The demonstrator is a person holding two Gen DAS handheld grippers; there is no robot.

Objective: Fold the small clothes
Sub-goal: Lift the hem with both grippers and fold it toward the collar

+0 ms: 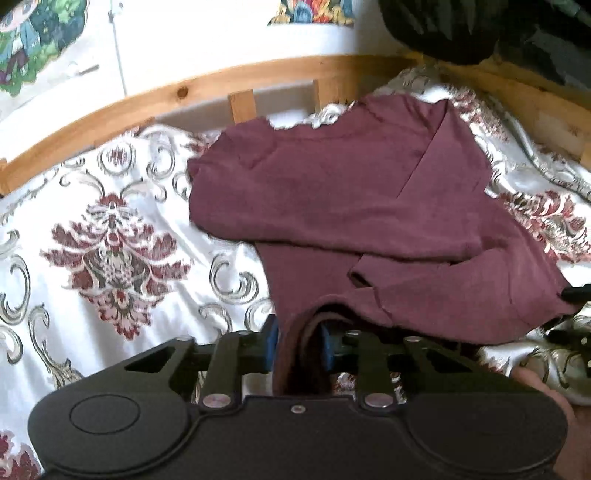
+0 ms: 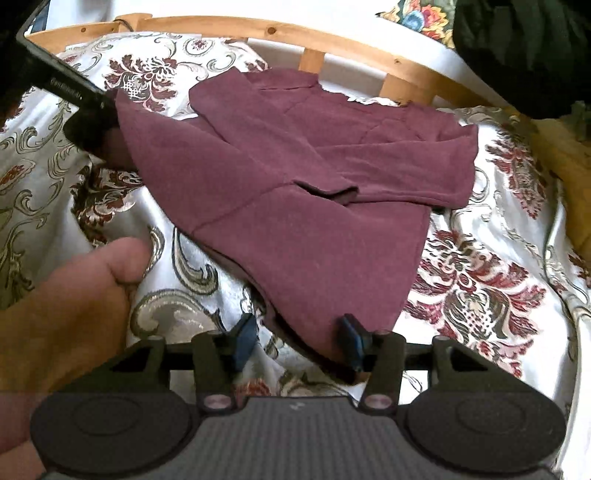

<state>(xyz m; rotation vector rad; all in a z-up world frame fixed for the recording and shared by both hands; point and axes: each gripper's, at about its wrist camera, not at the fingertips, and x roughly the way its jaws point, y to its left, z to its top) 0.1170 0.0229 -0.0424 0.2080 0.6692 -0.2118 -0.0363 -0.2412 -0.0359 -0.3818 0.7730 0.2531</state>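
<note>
A small maroon top [image 1: 332, 203] lies on the bedspread, its sleeves folded across its front. My left gripper [image 1: 298, 343] is shut on a bunched fold of the top's near hem, which is pinched between the blue pads [image 1: 271, 343]. In the right wrist view the same top [image 2: 295, 166] spreads out ahead, and the left gripper [image 2: 92, 110] holds its left corner slightly lifted. My right gripper [image 2: 298, 341] is open. The top's lower corner hangs between the pads, close to the right pad [image 2: 352, 341] and apart from the left one.
A patterned white and red bedspread [image 1: 110, 240] covers the bed. A wooden rail [image 2: 258, 26] runs along the far side. Dark fabric [image 2: 517, 55] sits at the top right. A person's hand [image 2: 74, 295] is at the lower left.
</note>
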